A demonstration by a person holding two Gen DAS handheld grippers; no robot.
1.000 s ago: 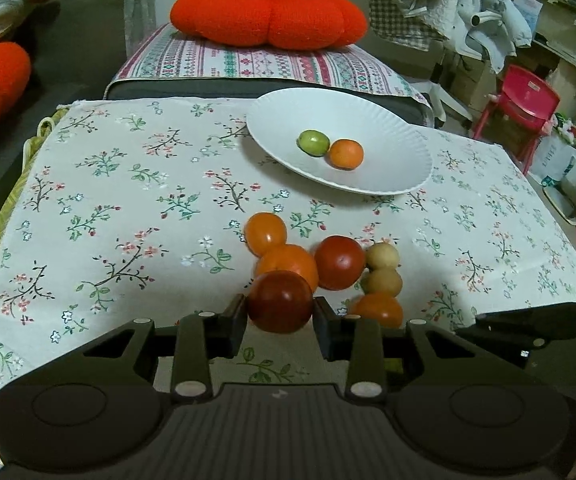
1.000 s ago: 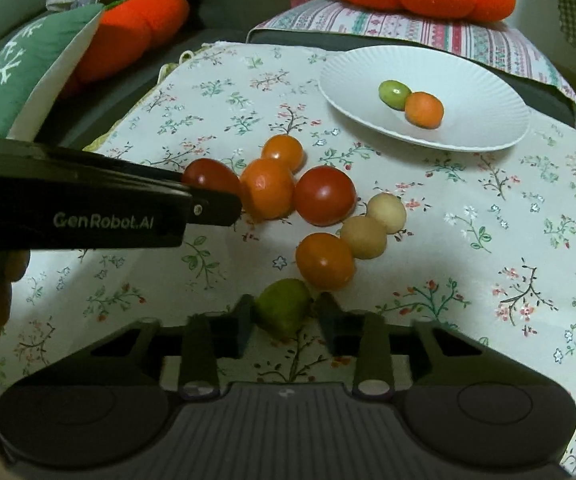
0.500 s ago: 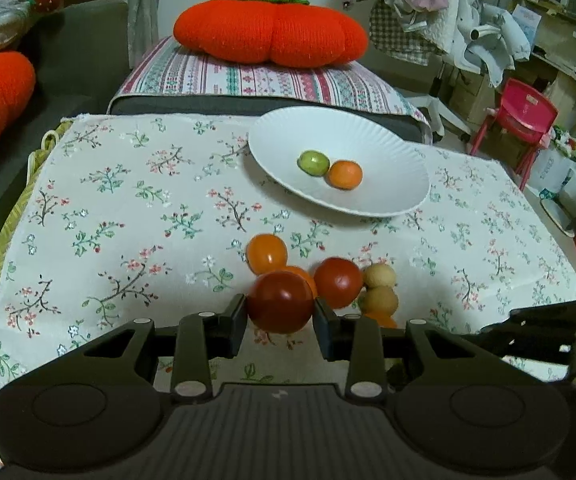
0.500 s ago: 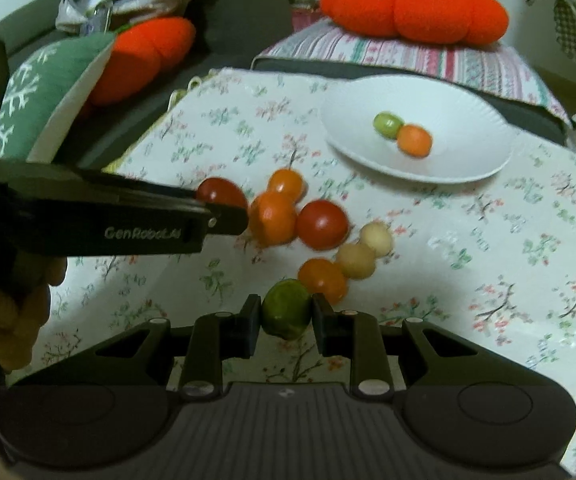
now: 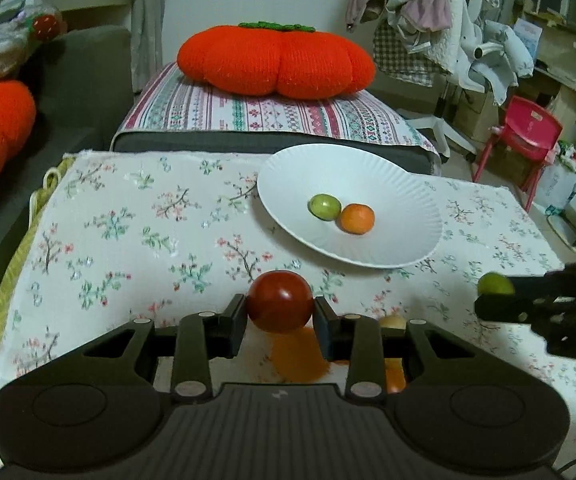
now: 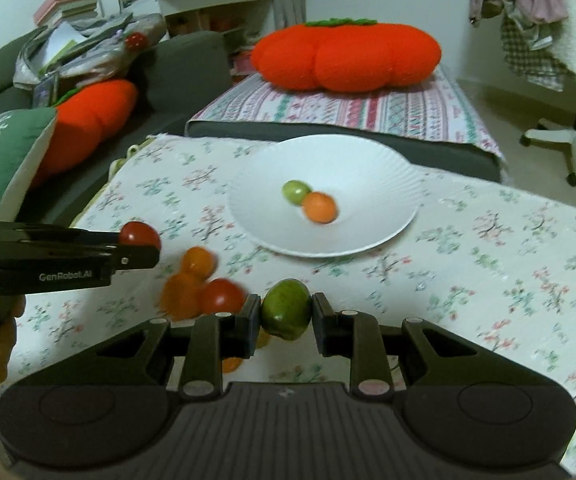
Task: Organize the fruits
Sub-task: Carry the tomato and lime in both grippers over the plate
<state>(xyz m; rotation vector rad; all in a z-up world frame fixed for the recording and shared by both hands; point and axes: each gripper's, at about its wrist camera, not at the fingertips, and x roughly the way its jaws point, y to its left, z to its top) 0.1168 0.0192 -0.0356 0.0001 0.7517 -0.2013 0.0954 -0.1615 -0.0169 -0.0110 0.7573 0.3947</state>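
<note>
My left gripper point(image 5: 280, 312) is shut on a dark red fruit point(image 5: 280, 306) and holds it above the floral tablecloth; it also shows in the right wrist view point(image 6: 140, 236). My right gripper point(image 6: 286, 316) is shut on a green fruit point(image 6: 286, 308), lifted off the cloth; the fruit shows at the right of the left wrist view point(image 5: 495, 284). A white paper plate point(image 6: 367, 160) lies ahead with a green fruit point(image 6: 295, 192) and an orange fruit point(image 6: 319, 207) in it. Orange fruits point(image 6: 198, 262) and a red fruit point(image 6: 224, 296) lie on the cloth below the grippers.
A floral tablecloth point(image 5: 136, 224) covers the table. An orange pumpkin cushion point(image 5: 276, 64) rests on a striped cushion point(image 5: 272, 114) behind the plate. A sofa with orange and green pillows point(image 6: 88, 120) is on the left. A red child's chair point(image 5: 527, 132) stands at right.
Both grippers have lifted with their fruits and moved forward toward the plate. The loose fruits on the cloth now sit lower and partly hidden under the grippers.
</note>
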